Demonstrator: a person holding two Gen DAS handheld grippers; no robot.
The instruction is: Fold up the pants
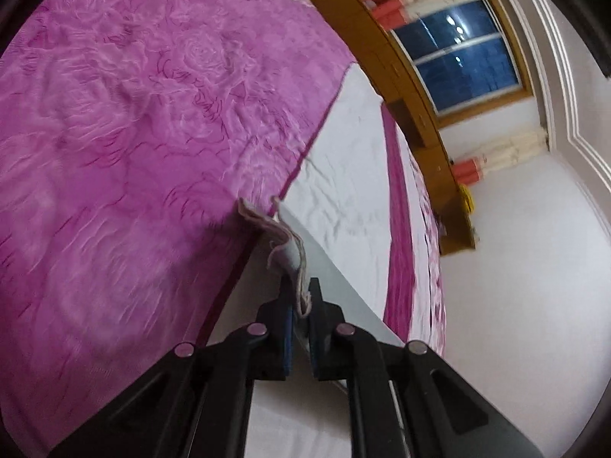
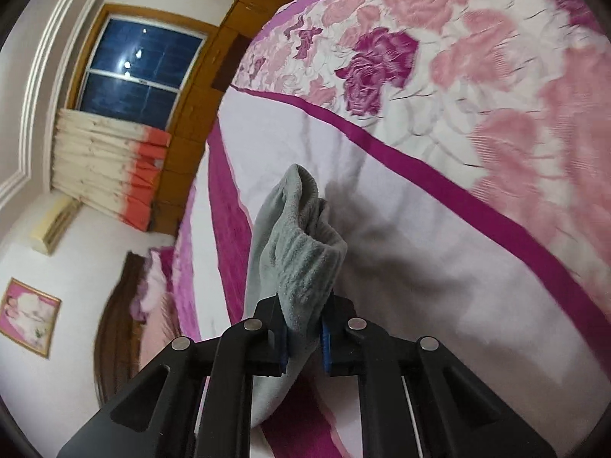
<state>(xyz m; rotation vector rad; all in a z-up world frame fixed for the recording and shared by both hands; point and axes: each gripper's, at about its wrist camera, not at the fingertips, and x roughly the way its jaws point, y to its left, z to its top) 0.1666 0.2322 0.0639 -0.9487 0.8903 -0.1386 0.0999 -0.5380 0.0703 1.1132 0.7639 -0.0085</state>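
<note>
The pants are light grey. In the left wrist view my left gripper [image 1: 300, 297] is shut on a thin hemmed edge of the pants [image 1: 284, 240], and the cloth runs down below the fingers as a pale sheet. In the right wrist view my right gripper [image 2: 303, 311] is shut on a bunched ribbed part of the pants [image 2: 301, 252], which stands up between the black fingers [image 2: 267, 316] and hangs down below them. Both grippers hold the cloth above the bed.
A bed with a pink and magenta floral cover [image 1: 114, 133] and a white sheet panel [image 2: 401, 229] lies below. A wooden cabinet [image 1: 420, 114], a dark window [image 2: 137, 72], curtains [image 2: 99, 164] and a framed picture [image 2: 28, 316] line the walls.
</note>
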